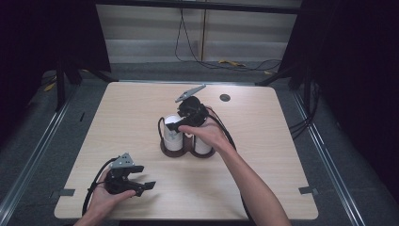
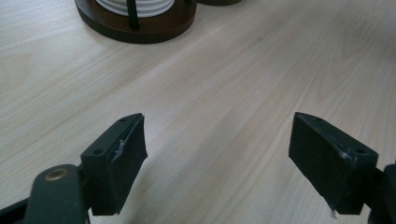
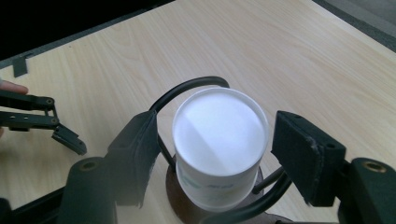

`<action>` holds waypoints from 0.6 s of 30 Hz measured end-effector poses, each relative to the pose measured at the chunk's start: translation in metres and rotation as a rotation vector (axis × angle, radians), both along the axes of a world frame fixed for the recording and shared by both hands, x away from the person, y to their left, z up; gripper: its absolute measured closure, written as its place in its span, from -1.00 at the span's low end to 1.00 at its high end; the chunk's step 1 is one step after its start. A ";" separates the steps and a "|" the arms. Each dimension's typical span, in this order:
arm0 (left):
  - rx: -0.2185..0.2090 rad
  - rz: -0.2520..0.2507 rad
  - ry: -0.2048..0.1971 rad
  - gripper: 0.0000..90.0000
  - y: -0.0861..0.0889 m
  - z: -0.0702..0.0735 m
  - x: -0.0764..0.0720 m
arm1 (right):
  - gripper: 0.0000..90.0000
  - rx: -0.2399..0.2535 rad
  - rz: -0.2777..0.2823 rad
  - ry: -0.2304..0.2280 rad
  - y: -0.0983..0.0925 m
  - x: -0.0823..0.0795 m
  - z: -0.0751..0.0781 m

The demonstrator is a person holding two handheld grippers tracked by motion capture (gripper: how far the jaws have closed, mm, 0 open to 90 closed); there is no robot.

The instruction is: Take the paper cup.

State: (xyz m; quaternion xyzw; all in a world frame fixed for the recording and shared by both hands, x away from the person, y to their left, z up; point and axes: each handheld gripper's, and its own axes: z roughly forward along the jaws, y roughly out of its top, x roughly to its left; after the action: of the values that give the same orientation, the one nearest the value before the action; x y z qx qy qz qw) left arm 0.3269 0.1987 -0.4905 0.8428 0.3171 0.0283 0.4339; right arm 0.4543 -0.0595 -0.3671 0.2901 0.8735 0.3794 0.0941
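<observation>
Light wooden table (image 1: 263, 141), rounded corners, small dark grommet (image 1: 225, 98). Grey floor (image 1: 329, 155), metal rails (image 1: 28, 165) either side. Pale panelled wall (image 1: 150, 33), black curtains (image 1: 357, 47), trailing cables (image 1: 188, 47).

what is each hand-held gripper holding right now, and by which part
Nothing. The right hand-held gripper straddles the white cup with its pads clear of the sides; the left hand-held gripper is open over bare table.

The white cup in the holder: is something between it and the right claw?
Nothing visible. The right claw sits around the cup, jaws on either side with small gaps. The holder's black wire loop curves behind the cup, outside the jaws.
</observation>
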 end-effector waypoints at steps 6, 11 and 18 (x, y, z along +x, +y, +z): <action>0.000 -0.004 0.006 -0.58 0.001 -0.001 0.001 | -0.33 -0.016 -0.004 0.018 0.003 0.008 -0.002; -0.001 -0.008 0.009 -0.58 0.000 -0.001 0.001 | -0.38 -0.042 0.008 0.030 0.004 0.014 -0.003; -0.001 -0.004 0.009 -0.58 0.001 -0.001 0.001 | -0.36 -0.071 0.028 0.040 0.010 0.015 -0.002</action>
State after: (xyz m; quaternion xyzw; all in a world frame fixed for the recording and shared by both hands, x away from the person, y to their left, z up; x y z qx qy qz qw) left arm 0.3279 0.1996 -0.4912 0.8435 0.3174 0.0236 0.4327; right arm 0.4694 -0.0499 -0.3690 0.2817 0.8922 0.3435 0.0817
